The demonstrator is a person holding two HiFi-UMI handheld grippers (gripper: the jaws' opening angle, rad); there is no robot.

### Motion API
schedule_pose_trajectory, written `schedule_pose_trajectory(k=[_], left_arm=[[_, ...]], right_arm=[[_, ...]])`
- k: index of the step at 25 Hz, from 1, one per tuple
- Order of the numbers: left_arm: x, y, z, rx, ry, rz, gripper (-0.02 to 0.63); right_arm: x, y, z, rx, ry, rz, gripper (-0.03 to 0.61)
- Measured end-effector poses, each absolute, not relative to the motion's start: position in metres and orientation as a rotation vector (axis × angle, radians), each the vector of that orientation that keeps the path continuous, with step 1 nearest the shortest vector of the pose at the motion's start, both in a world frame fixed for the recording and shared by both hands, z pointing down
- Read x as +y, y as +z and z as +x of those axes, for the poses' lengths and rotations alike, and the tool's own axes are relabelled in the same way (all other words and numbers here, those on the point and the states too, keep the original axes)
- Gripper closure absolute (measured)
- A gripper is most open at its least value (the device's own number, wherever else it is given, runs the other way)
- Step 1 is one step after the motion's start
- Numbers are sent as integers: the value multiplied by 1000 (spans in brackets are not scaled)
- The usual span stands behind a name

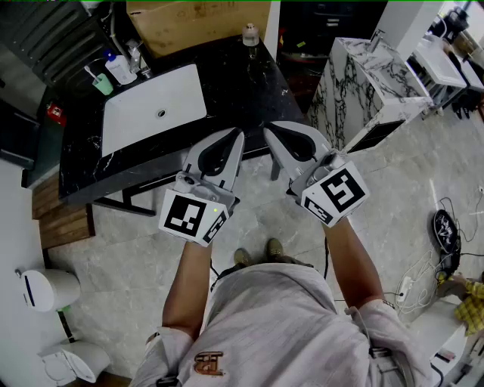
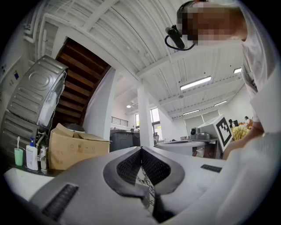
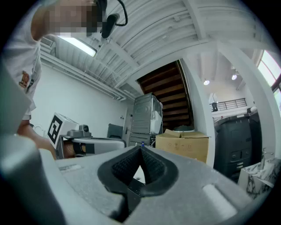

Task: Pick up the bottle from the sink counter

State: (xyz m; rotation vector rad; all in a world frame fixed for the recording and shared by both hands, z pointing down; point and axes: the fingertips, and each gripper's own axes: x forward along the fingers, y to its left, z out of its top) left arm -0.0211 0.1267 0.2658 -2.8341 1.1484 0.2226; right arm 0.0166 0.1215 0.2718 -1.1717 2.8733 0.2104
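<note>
A white bottle with a blue cap stands at the back left of the black sink counter, beside the faucet. The same white bottle appears at the far left of the left gripper view. A small clear bottle stands at the counter's far edge. My left gripper and right gripper hover side by side over the counter's front edge, well short of both bottles. Each has its jaws together with nothing between them, as the left gripper and right gripper views show.
A white basin is set in the counter. A green cup with a toothbrush stands next to the white bottle. A cardboard box sits behind the counter. A marble-patterned block stands to the right, and cables lie on the floor.
</note>
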Motion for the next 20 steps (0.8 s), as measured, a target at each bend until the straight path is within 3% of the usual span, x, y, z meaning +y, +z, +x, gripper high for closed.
schedule_pose_trajectory(k=[20], left_arm=[[100,263,3,1264,195,-2771,614]], right_arm=[[94,271,50,2896,187,-1067,577]])
